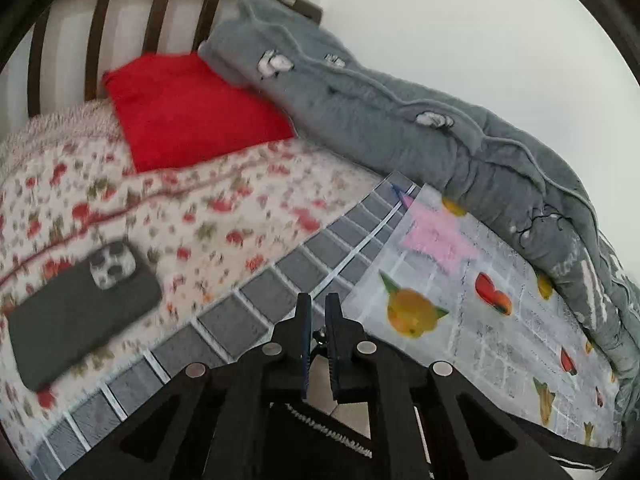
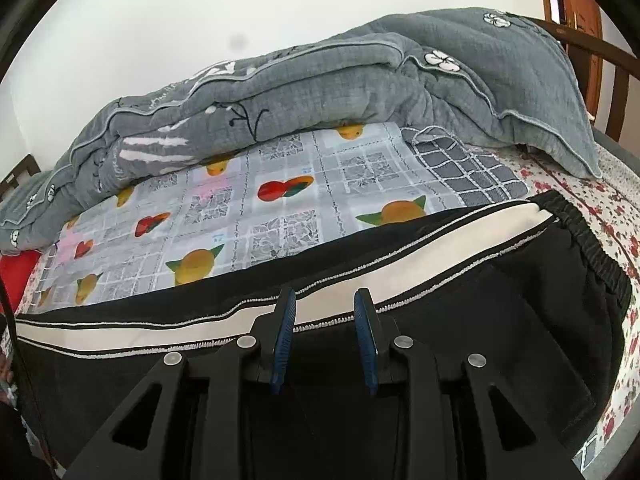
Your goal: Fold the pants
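**Black pants laid across the bed, both grippers angled down over the bedding**

Nearest the right wrist camera, the right gripper (image 2: 325, 308) tilts downward with its blue-padded jaws apart; nothing is pinched between them. Directly under and beyond its tips lie the black pants (image 2: 500, 312), spread lengthwise across the bed, their white side stripe (image 2: 400, 268) edged with thin piping and running from 9 o'clock toward 2 o'clock. The gathered elastic waistband (image 2: 592, 248) sits at 3 o'clock of the view. Whether the tips touch the cloth cannot be told.

Past the pants is a fruit-print sheet (image 2: 248, 200) of grey squares, and behind it, at 12 o'clock, a bunched grey quilt (image 2: 320, 80) against the white wall.

In the left wrist view, the left gripper (image 1: 319, 304) also points downward, its jaws drawn together with only a narrow slit between the pads and no cloth seen in them. Its tips hang over a grey checked blanket edge (image 1: 256, 292). At 9 o'clock a dark phone (image 1: 80, 316) lies camera side up on the floral bedspread (image 1: 192, 216). Farther off, at 11 o'clock, a red pillow (image 1: 192, 112) rests before the slatted wooden headboard (image 1: 104, 32). This view is blurred.
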`<state>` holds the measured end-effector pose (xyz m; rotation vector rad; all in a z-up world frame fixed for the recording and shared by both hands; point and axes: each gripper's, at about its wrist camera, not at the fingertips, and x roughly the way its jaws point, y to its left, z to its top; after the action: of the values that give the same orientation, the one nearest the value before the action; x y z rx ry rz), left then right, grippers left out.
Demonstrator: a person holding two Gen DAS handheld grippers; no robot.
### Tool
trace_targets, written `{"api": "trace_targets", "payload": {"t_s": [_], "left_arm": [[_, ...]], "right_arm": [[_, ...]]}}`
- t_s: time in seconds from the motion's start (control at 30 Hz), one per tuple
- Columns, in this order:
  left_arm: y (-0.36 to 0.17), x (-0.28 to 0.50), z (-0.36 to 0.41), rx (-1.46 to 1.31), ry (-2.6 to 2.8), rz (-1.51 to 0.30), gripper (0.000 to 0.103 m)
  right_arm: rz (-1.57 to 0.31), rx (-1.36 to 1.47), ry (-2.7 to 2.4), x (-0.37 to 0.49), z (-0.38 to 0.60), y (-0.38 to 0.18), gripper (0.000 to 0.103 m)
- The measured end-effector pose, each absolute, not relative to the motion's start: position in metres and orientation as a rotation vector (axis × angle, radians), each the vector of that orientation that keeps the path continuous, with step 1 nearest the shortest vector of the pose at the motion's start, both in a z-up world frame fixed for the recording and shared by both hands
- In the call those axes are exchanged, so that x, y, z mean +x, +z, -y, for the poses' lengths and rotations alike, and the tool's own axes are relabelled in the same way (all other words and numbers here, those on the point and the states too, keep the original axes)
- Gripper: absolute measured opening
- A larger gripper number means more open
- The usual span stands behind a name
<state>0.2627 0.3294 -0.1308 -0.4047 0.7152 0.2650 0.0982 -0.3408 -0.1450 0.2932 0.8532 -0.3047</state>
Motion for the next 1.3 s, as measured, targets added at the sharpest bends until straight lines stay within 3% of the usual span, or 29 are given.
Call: {"api": "trace_targets", "payload": {"t_s": [0.17,0.23,0.3,0.5,0.73,1.03,1.07,1.1,1.17,1.3], "left_arm": [[-0.13,0.26,-0.325,-0.384,0.249,-0.739,0.015],[-0.126,0.26,-0.321,-0.364,0.249,-0.749,0.038],[-0.122,0.257,-0.317,-0.343,0.264,-0.738,0.054],[-0.119,0.251,-0.308,-0.331,0.251,-0.744,0.055],[-0.122,0.248,-0.298,-0.316,0.24,-0.773,0.055],[-0.122,0.238,-0.281,-0.321,0.214,-0.785,0.055],[-0.121,0.237,-0.277,-0.319,0.21,-0.786,0.055],[-0.121,0.236,-0.274,-0.316,0.207,-0.787,0.055],[-0.119,0.234,-0.269,-0.307,0.203,-0.788,0.056],[-0.112,0.224,-0.257,-0.295,0.187,-0.779,0.056]], "right_arm": [[-0.871,0.248,-0.265,0.109,0.336,-0.152,0.031],[-0.879,0.224,-0.224,0.118,0.333,-0.155,0.039],[-0.876,0.197,-0.183,0.126,0.331,-0.157,0.051],[-0.896,0.085,-0.078,0.155,0.328,-0.17,0.059],[-1.067,0.037,0.096,0.188,0.333,-0.205,0.059],[-1.116,-0.026,0.217,0.182,0.326,-0.209,0.059],[-1.115,-0.044,0.213,0.183,0.324,-0.21,0.052],[-1.105,-0.082,0.209,0.182,0.319,-0.21,0.026],[-1.075,-0.141,0.224,0.179,0.308,-0.207,0.01],[-0.938,-0.15,0.178,0.166,0.311,-0.182,0.005]]}}
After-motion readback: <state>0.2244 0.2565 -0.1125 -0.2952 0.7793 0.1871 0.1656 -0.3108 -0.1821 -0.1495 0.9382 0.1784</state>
